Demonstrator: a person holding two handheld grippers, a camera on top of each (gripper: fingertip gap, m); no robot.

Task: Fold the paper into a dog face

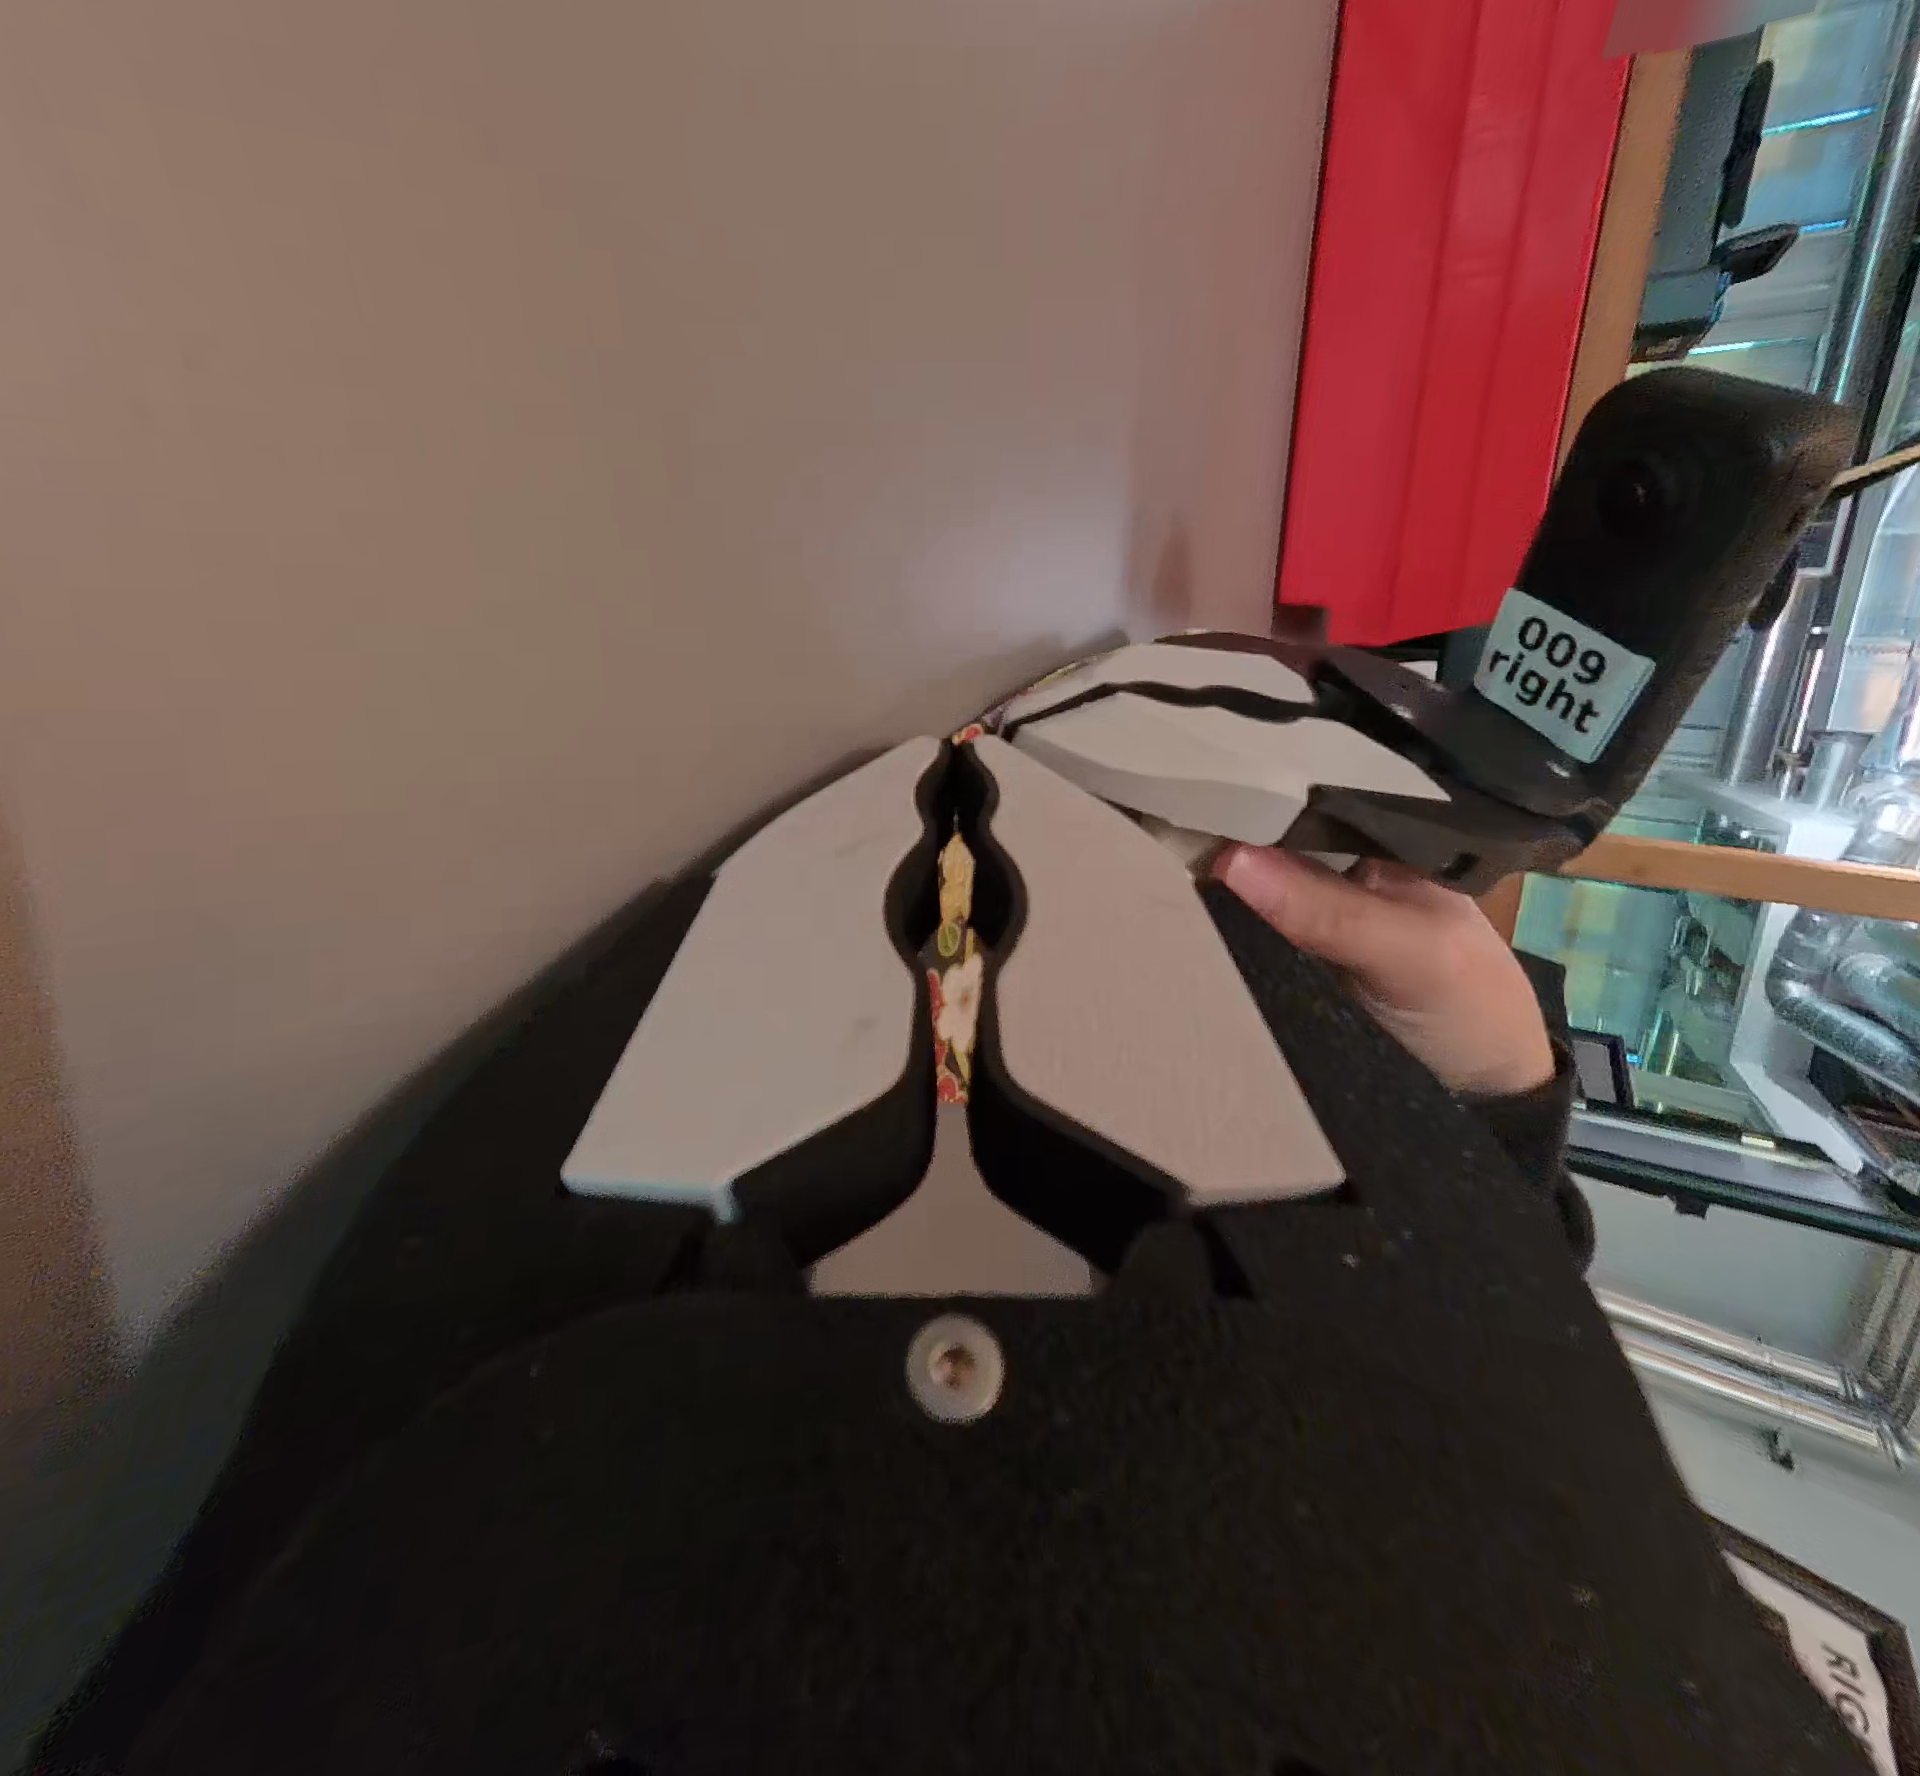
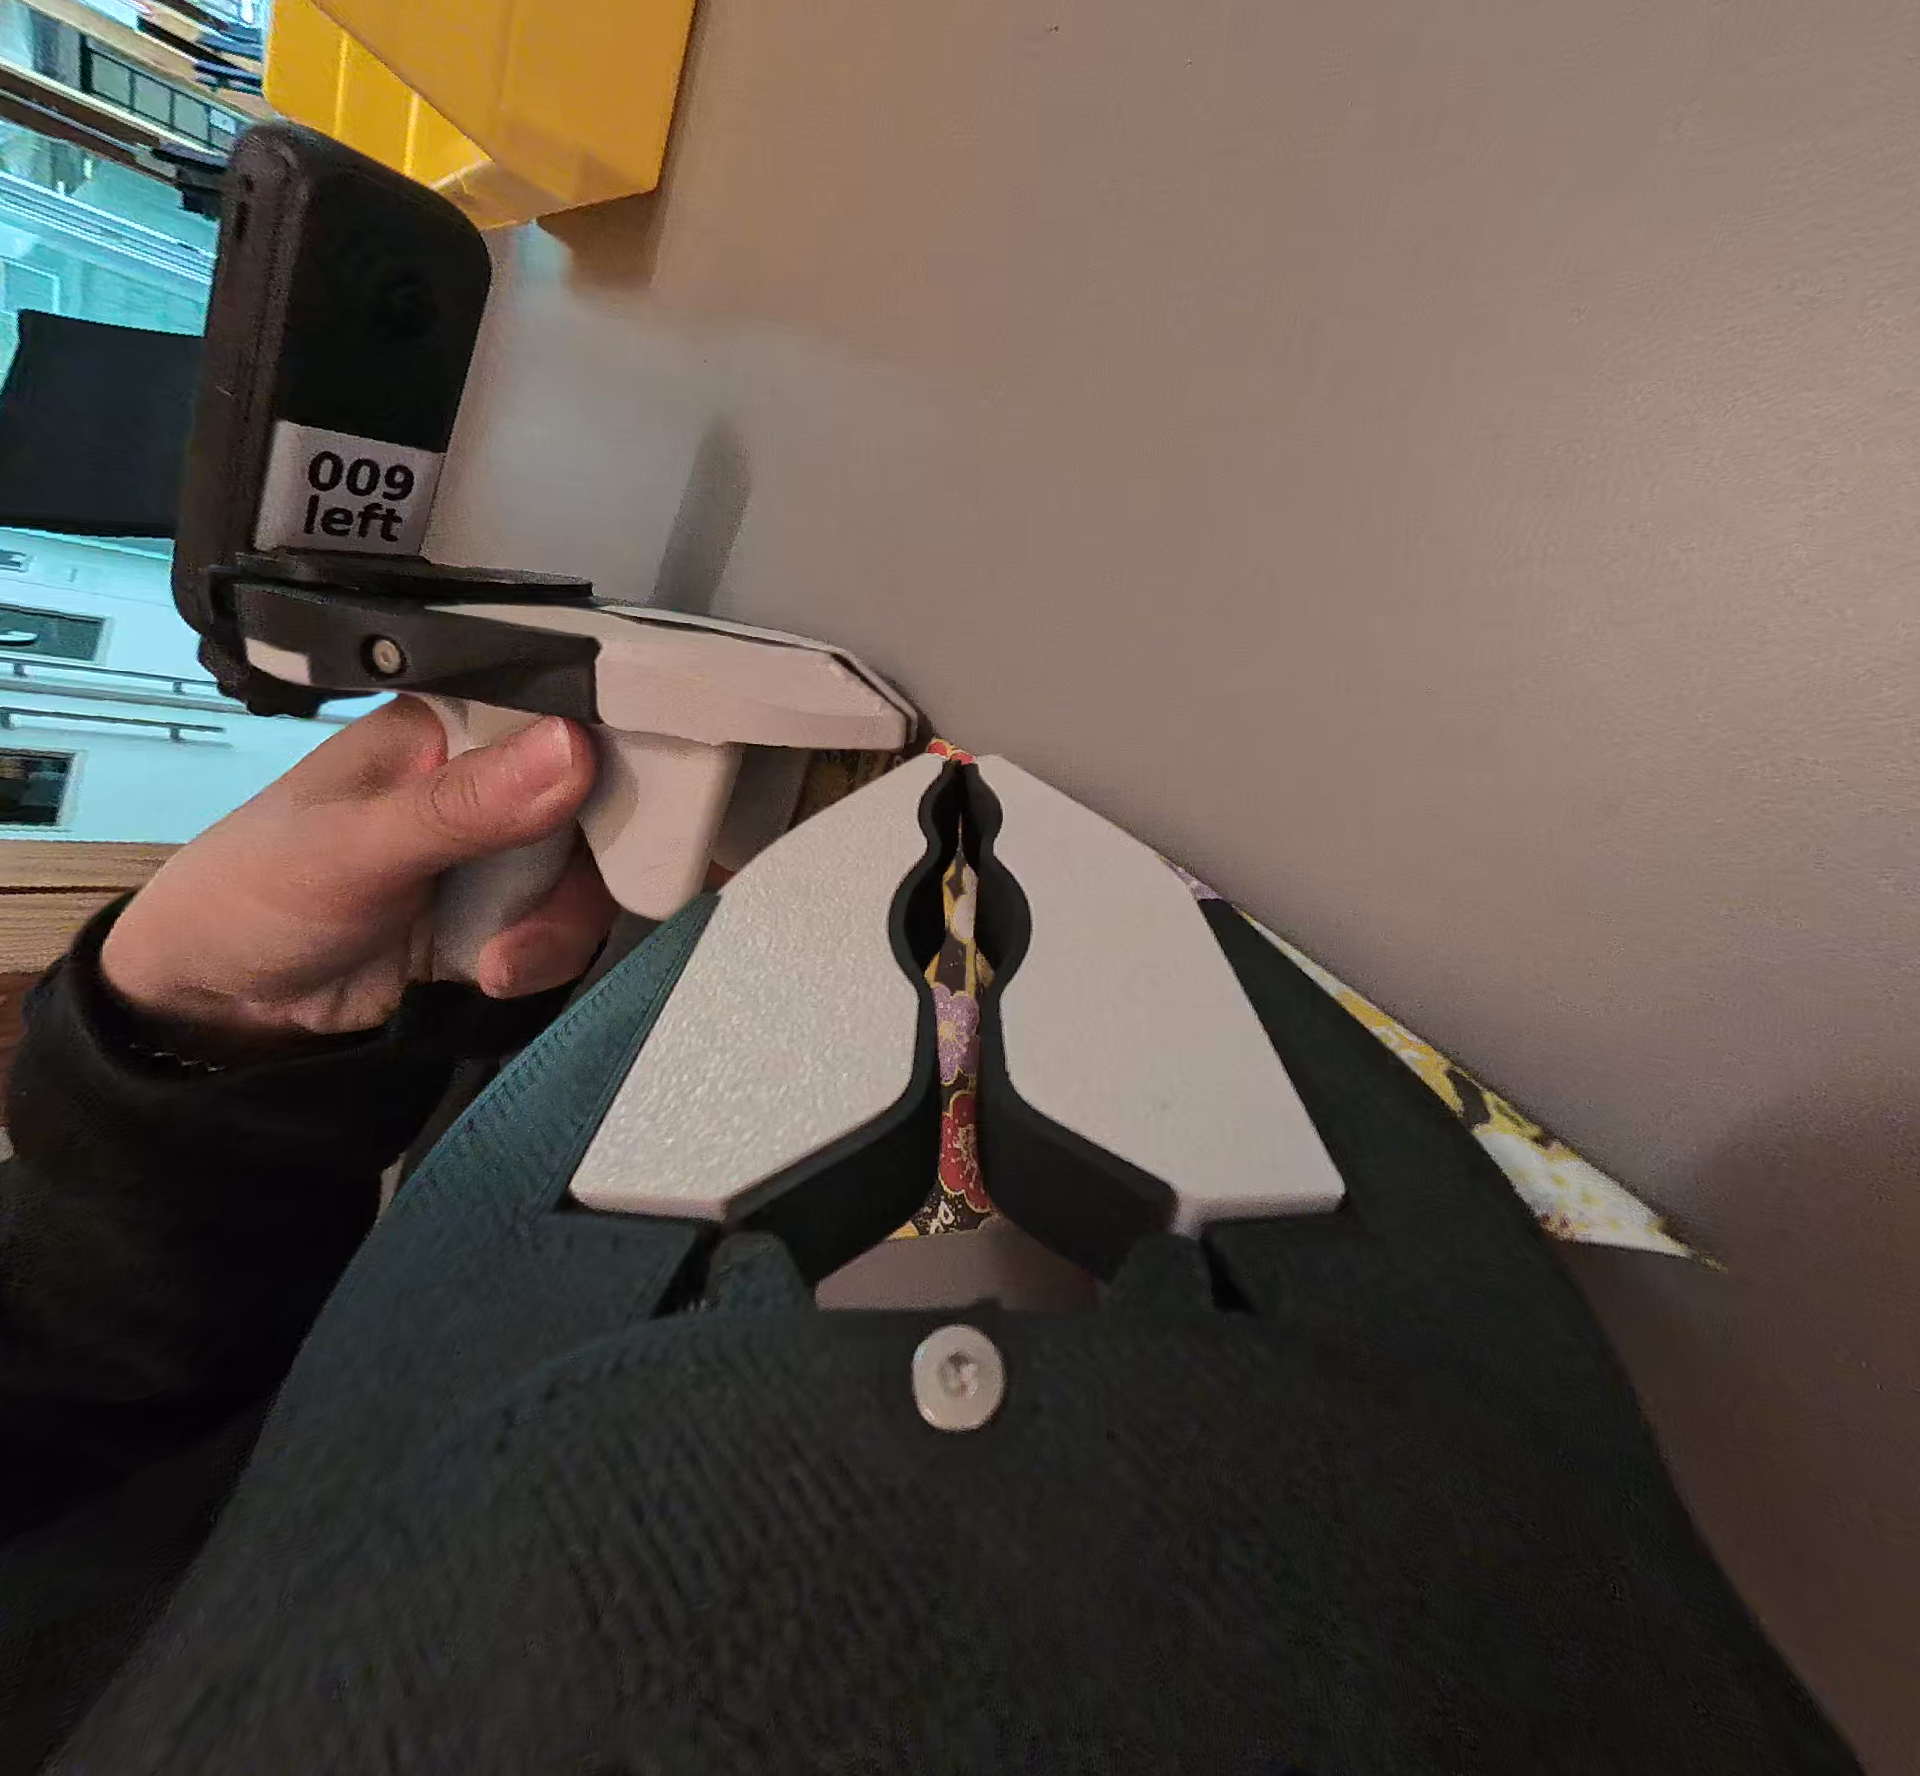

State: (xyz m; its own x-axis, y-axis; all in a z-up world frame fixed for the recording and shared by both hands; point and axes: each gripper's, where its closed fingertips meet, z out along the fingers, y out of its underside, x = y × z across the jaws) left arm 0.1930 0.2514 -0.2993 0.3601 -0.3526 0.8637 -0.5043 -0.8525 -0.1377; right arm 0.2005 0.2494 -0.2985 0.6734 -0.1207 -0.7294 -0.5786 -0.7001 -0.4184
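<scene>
Closest to us, our left gripper (image 1: 954,770) and right gripper (image 2: 956,770) both pinch the floral paper (image 2: 1538,1176) flat against the pale table (image 2: 1351,376); folding looks unfinished.

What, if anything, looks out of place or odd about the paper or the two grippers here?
Nothing stands out. The left gripper and right gripper both have their fingers closed, tips near each other over the floral patterned paper, which lies on the grey table.

Plain grey-beige table (image 2: 1351,376), matte. On it lies flower-pattern paper (image 2: 1538,1176), dark w/ yellow parts, flat against the surface; its corner shows near the table's right part.
</scene>
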